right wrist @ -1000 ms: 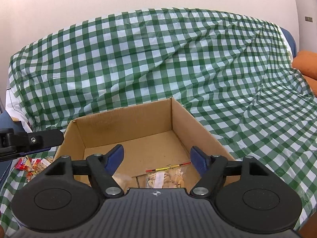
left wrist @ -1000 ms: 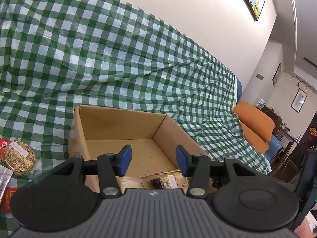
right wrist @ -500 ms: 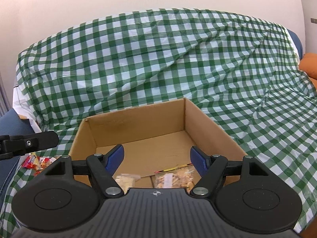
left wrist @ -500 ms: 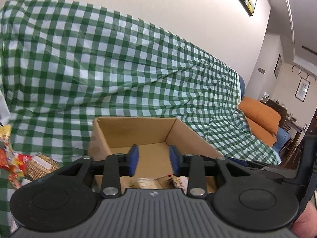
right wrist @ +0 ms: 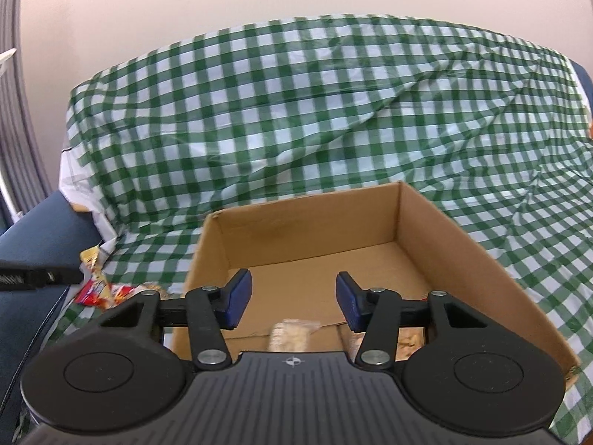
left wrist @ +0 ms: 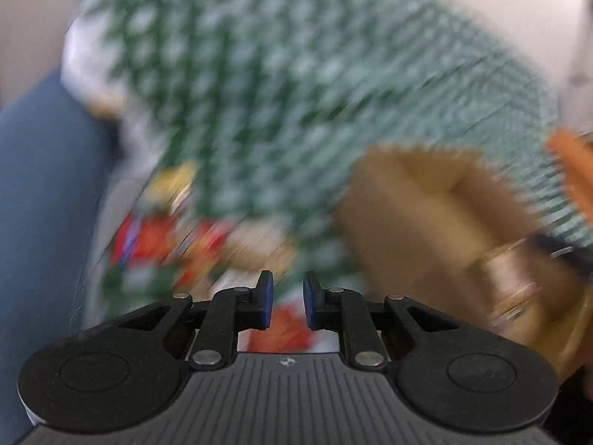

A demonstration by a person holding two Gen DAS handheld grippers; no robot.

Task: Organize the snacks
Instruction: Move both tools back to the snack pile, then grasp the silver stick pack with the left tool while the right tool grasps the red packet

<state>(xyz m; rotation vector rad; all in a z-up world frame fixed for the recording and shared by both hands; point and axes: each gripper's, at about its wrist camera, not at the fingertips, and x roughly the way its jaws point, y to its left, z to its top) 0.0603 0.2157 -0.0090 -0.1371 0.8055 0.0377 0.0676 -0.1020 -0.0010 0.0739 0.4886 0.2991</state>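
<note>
Green-and-white checked cloth [right wrist: 296,111] is seen draped over the seat and its back, filling most of both views. On it an open brown cardboard box [right wrist: 463,244] is set. In the right wrist view the box is now seen closer and further to the right than a second ago, its far wall and right wall plainly shown. Two clear packets of pale biscuits [right wrist: 291,333] are seen lying on the box floor near its front edge, as before.

The left wrist view is heavily blurred by motion. A second ago the box was centred ahead of that gripper; now the box [left wrist: 437,222] is placed to the right, and a heap of red and yellow snack wrappers [left wrist: 163,237] on the cloth is brought ahead and to the left. In the right wrist view the same loose snacks [right wrist: 100,289] are seen on the cloth just left of the box, outside it.

The left gripper [left wrist: 288,298] is shown with its blue pads drawn near each other; its jaws have just been closing, a narrow gap is left, and nothing is caught between them. The right gripper [right wrist: 292,298] is held over the front of the box; its jaws have just been closing too, yet a wide gap is kept and nothing is gripped.
</note>
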